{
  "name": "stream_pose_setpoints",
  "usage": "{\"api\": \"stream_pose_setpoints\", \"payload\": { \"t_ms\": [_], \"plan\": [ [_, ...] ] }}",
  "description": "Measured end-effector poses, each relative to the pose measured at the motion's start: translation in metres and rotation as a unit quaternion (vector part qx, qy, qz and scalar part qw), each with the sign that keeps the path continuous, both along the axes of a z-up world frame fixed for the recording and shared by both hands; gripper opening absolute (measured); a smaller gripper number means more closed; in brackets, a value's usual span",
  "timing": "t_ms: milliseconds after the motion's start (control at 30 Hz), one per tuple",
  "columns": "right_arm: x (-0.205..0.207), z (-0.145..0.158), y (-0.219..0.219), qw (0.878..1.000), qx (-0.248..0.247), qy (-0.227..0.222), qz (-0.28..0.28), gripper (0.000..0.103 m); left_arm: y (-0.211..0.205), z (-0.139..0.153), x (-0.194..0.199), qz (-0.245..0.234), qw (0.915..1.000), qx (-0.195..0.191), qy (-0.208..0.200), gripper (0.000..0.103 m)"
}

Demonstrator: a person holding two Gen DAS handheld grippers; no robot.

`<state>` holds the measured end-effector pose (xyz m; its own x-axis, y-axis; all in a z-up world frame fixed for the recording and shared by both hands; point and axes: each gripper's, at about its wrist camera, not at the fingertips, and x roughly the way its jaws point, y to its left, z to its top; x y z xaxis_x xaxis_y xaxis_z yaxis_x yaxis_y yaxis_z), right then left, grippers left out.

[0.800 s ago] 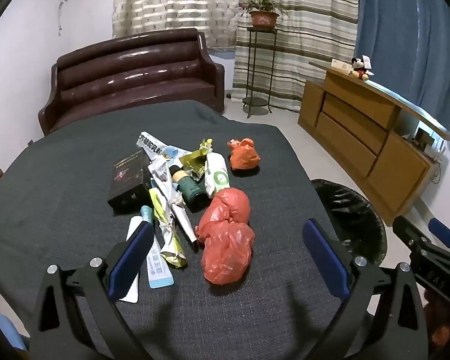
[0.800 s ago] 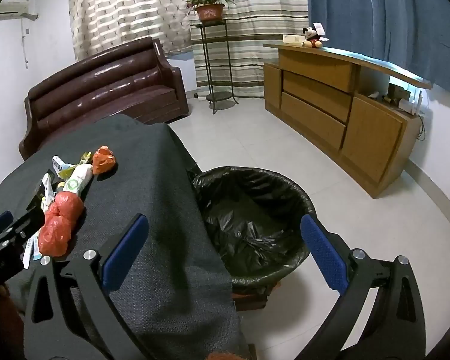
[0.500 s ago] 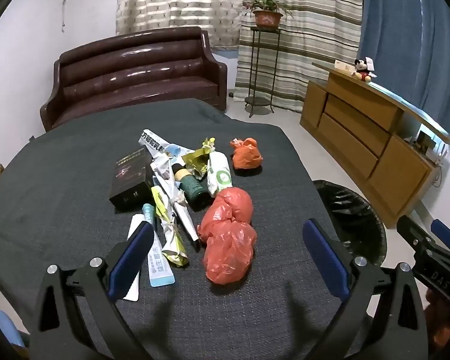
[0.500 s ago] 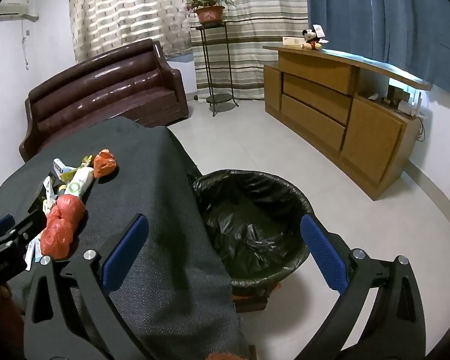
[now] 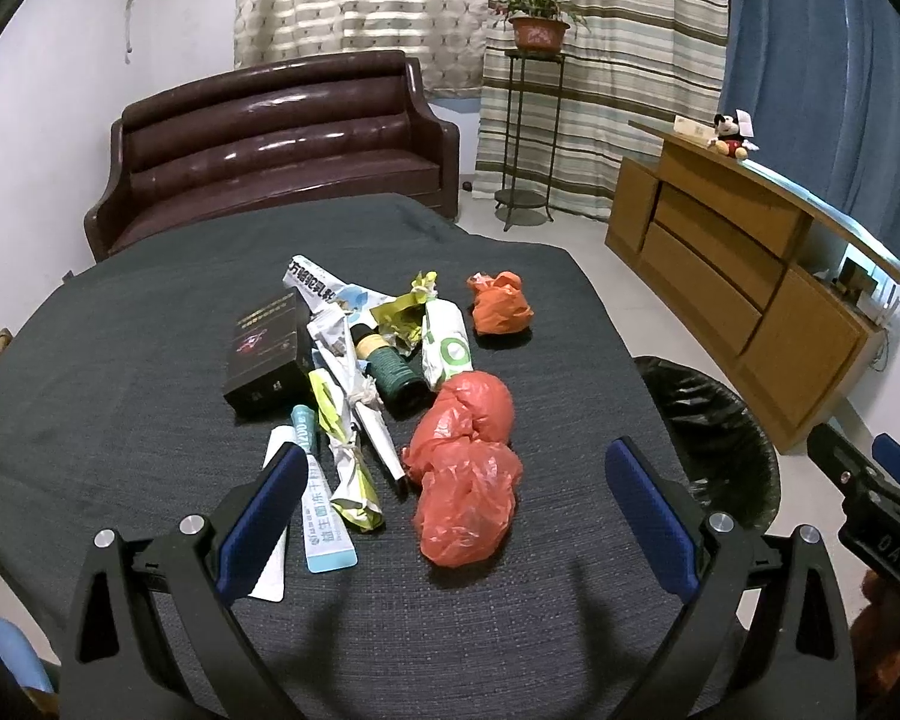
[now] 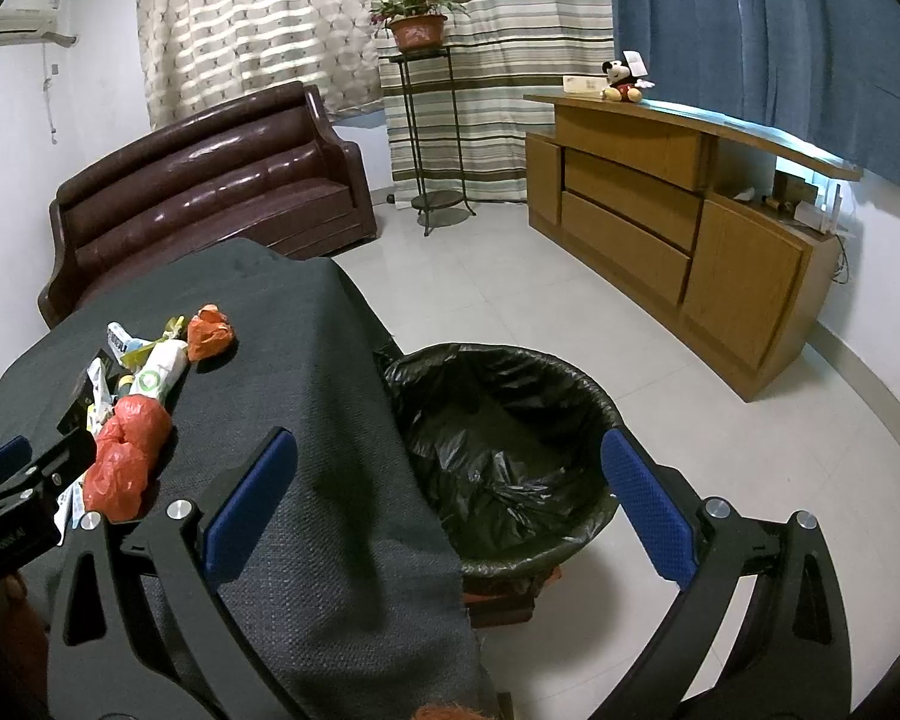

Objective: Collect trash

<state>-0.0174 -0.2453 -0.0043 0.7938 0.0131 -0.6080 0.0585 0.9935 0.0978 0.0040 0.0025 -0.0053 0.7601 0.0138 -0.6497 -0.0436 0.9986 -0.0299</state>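
Presently, by item:

Trash pile [image 5: 384, 384]: lies near the middle of the dark-clothed table [image 5: 120, 360] — a large red plastic bag [image 5: 465, 474] nearest the camera, a small orange bag [image 5: 501, 312] at the far side, set slightly apart.
Other litter: black box [image 5: 267, 351], dark green roll [image 5: 393, 369], white-and-green wrapper [image 5: 445, 348], crumpled newspaper [image 5: 324, 294], a light-blue sachet [image 5: 321, 516], all touching or overlapping.
Left gripper [image 5: 456, 495]: jaws spread wide, holding nothing, hovering just short of the red bag, which sits between the blue pads [image 5: 264, 504].
Right gripper [image 6: 447, 495]: jaws spread wide, nothing held, aimed across the table's right edge and the bin.
Trash bin [image 6: 594, 396]: black-lined, on the floor just beside the table's right edge — interior shows only the liner.
Path, pile to bin: bare cloth; the hanging cloth covers the bin's near-left rim.
Surroundings: brown leather sofa [image 5: 270, 138] behind the table, plant stand [image 5: 531, 138], wooden sideboard [image 6: 678, 228] with a plush toy [image 6: 621, 81].
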Motion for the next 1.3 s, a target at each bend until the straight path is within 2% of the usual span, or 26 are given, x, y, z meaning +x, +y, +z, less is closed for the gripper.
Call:
{"api": "stream_pose_setpoints", "payload": {
  "t_ms": [1300],
  "plan": [
    [0.0002,-0.0006,-0.0005,1.000,0.003,0.001,-0.001,0.099,0.0007,-0.0026,0.0021,-0.001,1.0000,0.001,0.003,0.097]
  ]
}}
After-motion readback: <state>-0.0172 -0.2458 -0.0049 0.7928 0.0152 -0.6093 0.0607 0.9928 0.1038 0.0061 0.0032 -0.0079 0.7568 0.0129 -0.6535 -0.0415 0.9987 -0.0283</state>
